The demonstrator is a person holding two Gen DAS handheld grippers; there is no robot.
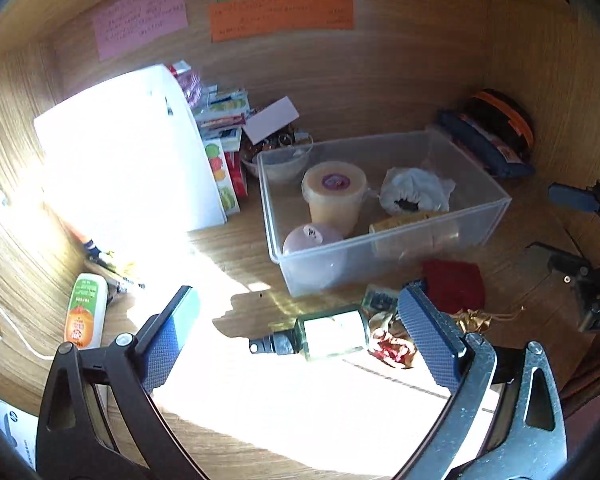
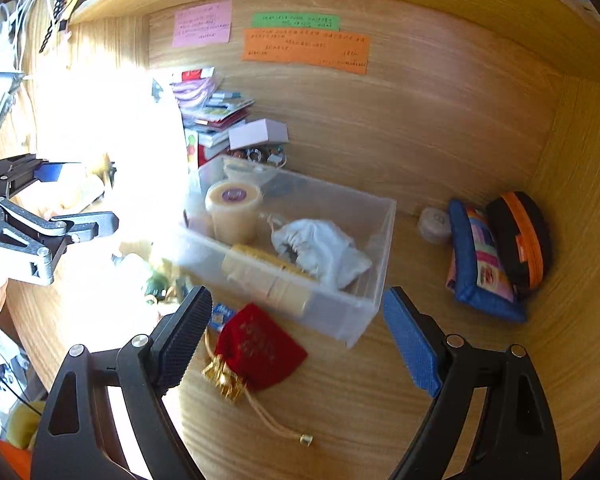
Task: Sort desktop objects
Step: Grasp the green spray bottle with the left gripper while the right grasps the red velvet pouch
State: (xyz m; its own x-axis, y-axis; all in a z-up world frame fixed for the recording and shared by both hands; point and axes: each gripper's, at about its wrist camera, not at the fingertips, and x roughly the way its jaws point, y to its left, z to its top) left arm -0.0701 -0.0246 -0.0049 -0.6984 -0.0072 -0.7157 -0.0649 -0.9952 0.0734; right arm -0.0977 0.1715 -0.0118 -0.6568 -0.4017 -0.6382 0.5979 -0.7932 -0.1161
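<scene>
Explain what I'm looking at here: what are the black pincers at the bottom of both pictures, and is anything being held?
Each picture comes from a camera riding on a hand-held claw, looking forward along its two fingers. The left claw hangs open over a small green bottle lying on its side. The right claw hangs open over a red pouch with a gold drawstring. Neither holds anything. Behind them on the wooden desk stands a clear plastic bin containing a yellow tub, a white cloth bag and some other items.
</scene>
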